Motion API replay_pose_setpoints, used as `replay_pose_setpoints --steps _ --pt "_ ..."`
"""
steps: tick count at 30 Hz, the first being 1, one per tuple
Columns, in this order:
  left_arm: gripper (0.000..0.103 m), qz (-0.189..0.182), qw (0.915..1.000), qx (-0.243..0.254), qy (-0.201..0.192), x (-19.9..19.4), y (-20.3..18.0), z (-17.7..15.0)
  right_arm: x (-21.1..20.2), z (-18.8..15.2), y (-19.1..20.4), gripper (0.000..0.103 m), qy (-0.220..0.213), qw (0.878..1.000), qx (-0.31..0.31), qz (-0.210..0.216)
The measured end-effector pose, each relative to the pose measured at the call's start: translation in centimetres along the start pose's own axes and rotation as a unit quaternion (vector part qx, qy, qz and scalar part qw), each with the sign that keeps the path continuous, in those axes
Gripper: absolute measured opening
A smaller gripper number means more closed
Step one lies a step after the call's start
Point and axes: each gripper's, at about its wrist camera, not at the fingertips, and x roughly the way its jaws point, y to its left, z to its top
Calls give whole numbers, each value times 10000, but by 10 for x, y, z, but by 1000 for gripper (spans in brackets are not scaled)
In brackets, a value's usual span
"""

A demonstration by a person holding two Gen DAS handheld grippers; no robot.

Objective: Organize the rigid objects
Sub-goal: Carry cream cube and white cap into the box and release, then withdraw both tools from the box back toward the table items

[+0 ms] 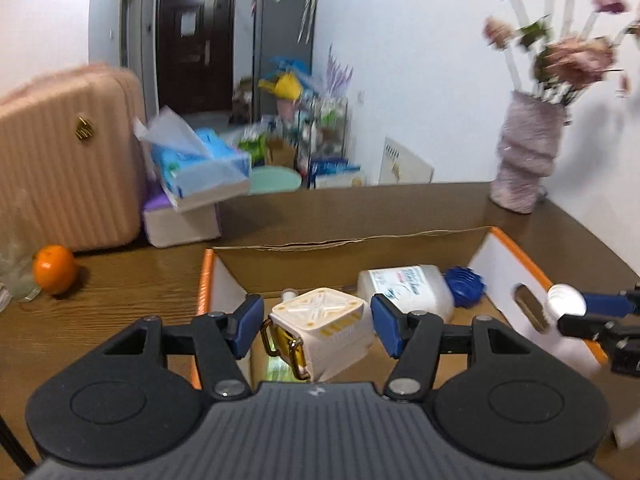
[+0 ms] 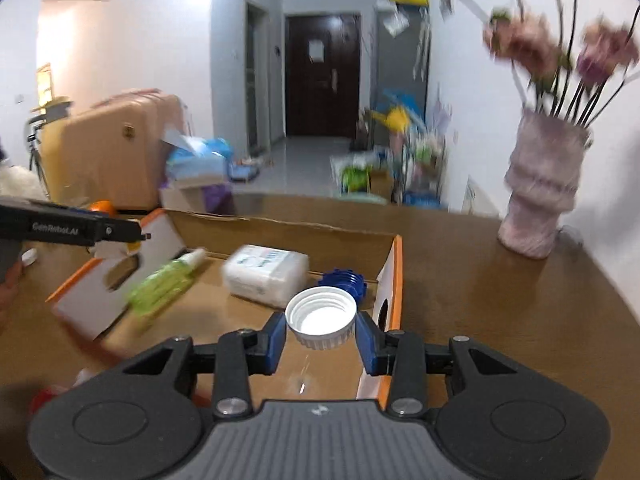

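— What do you hold now?

— My left gripper (image 1: 318, 326) is closed on a small white cube-shaped case (image 1: 320, 330) with yellow clasps, above the cardboard box (image 1: 348, 258). My right gripper (image 2: 322, 334) is clamped on a white screw cap (image 2: 321, 316), open side up, also above the box.

— How do they handle?

— I think both are light and stiff plastic. The cap is ribbed on its side, so the pads take it well there. The case is smooth, it can slip; flat sides are the best place.

— What is inside the box?

— A white packet (image 2: 266, 274), a blue ridged lid (image 2: 344, 280) and a green bottle (image 2: 166, 282), all lying on the bottom.
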Motion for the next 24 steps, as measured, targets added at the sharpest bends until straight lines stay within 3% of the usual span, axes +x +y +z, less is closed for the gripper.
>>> replay_pose_setpoints --steps 4,9,11,12,15,24 --pt "60 120 9993 128 328 46 0 12 53 20 -2 37 588 9980 -180 130" --pt "61 137 9983 274 500 73 -3 12 95 23 11 38 1115 9914 -682 111" --pt "74 114 9985 230 484 77 -2 14 102 22 14 48 1135 9908 -742 45" --pt "75 96 9988 260 414 76 -1 13 103 23 14 60 1096 9911 -757 23" --pt "83 39 9991 343 264 72 0 15 98 26 10 71 924 9942 -544 117" --pt "84 86 9992 260 280 62 9 22 94 33 5 72 938 9949 -357 118"
